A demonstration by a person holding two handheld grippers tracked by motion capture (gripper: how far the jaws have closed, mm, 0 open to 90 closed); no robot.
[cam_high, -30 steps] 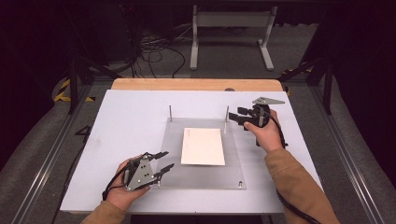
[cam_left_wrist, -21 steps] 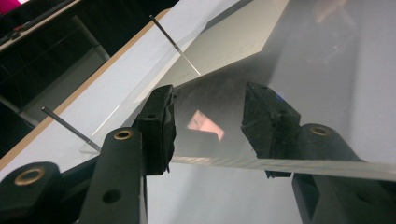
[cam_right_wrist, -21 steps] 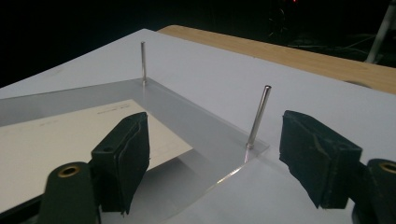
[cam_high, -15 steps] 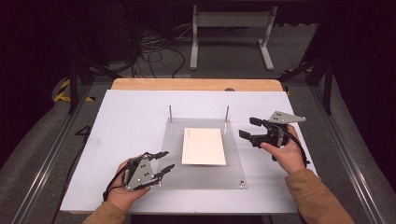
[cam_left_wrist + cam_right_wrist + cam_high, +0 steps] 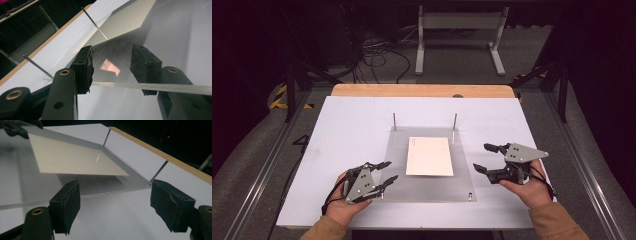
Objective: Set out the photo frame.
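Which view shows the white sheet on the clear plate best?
The high view: the whole white sheet shows, lying flat on the clear plate below the two pins. The right gripper view shows most of it at a slant, its left end cut off. The left gripper view catches only a dim, foreshortened part far off.

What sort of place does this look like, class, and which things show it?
Probably a lab or test rig: a white table with a clear plate on metal pins, and loose cables on the dark floor behind.

clear plate (image 5: 160, 86): near edge cut off at the left gripper view's right border
paper sheet (image 5: 72, 157): left corner cut off in the right gripper view
pink reflection (image 5: 110, 67): source unclear
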